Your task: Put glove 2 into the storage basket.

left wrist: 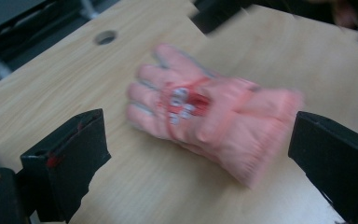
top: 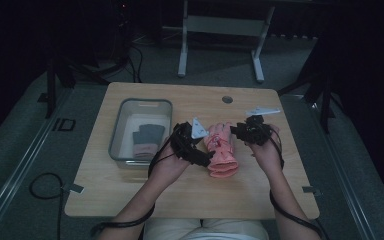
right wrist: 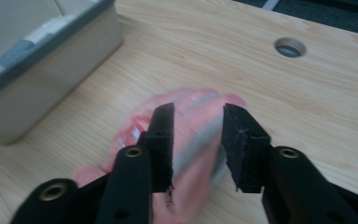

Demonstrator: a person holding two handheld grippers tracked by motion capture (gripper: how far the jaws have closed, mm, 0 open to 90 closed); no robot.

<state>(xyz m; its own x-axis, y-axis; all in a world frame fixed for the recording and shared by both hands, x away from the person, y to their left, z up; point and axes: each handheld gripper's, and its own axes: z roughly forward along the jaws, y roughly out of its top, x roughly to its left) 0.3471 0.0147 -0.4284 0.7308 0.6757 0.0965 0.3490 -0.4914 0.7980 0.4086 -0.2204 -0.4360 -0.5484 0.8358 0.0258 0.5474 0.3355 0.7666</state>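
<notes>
Item: pink glove (top: 221, 150), lying flat on the wooden bench (top: 130, 190) right of the grey bin (top: 116, 131), cuff toward the person; outline motion-blurred in both gripper views. Left gripper (left wrist: 198, 154): fingers wide apart, one each side of the glove, not touching it. Right gripper (right wrist: 196, 140): fingers partly apart over the glove's finger end; contact cannot be made out. Bin contents: dark and pink folded fabric (top: 146, 140), indistinct, partly hidden by the wall.
</notes>
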